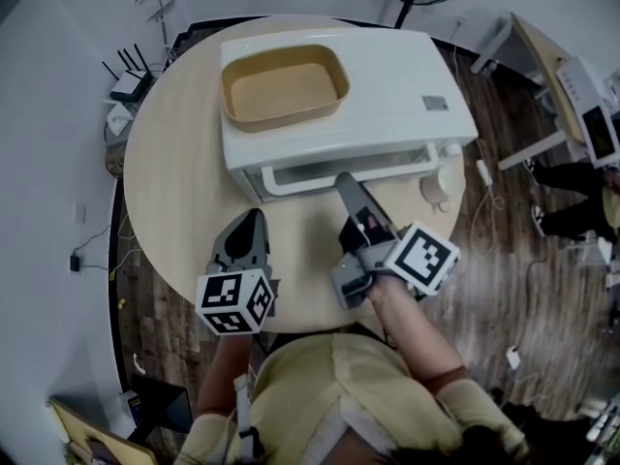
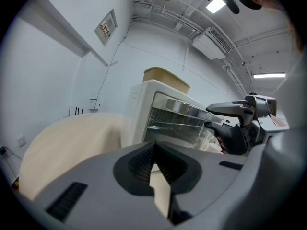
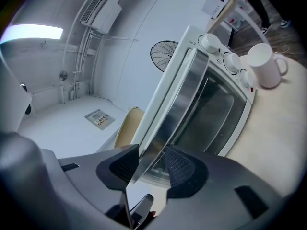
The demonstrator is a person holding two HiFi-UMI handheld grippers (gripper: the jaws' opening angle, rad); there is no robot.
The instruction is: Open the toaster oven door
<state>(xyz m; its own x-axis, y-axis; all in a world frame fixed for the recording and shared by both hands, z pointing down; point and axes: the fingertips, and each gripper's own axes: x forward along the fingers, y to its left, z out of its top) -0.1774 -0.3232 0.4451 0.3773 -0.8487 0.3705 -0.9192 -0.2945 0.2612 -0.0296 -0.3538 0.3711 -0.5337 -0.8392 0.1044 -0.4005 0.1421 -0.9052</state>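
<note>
- Right gripper (image 3: pixel 149 163) is clamping the door handle (image 3: pixel 181 97) of the toaster oven (image 1: pixel 387 95).
- Left gripper (image 1: pixel 254 217) is hovering over the table (image 1: pixel 174 192), jaws pressed together, empty.

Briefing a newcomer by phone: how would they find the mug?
The round beige table holds a white toaster oven with a tan tray on top. The mug stands on the table by the oven's knob end, at the person's right. It is the only small white handled cup there.
</note>
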